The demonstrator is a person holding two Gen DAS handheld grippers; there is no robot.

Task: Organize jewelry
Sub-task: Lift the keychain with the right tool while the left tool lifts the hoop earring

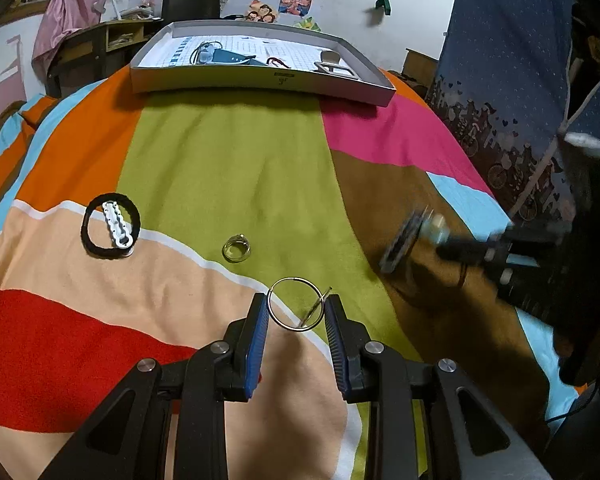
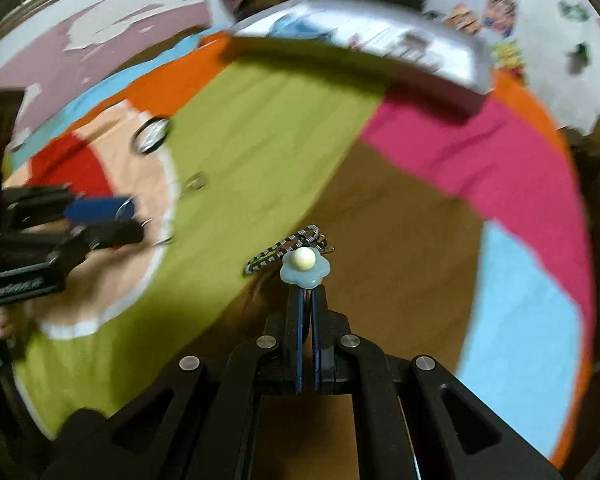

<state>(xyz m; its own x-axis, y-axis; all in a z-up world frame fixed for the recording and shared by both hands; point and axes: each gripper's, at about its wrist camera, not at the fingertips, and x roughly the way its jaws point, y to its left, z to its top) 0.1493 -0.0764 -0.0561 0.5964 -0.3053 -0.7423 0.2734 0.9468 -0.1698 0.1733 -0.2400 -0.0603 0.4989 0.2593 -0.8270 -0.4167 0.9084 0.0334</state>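
From the left wrist, the left tongs [image 1: 296, 312] stand open around a thin silver hoop earring [image 1: 296, 305] lying on the multicoloured patchwork bedspread [image 1: 228, 168]; the hoop sits squarely between the blue pads, so closing in should take it. A small silver ring [image 1: 236, 247] lies just ahead, and the shallow grey cardboard tray [image 1: 260, 82] is well beyond, straight ahead.

From the right wrist, the right tongs [image 2: 308, 292] are clamped on a pale-blue flower charm with a cream bead [image 2: 305, 266], raised above the bedspread; the view is blurred.
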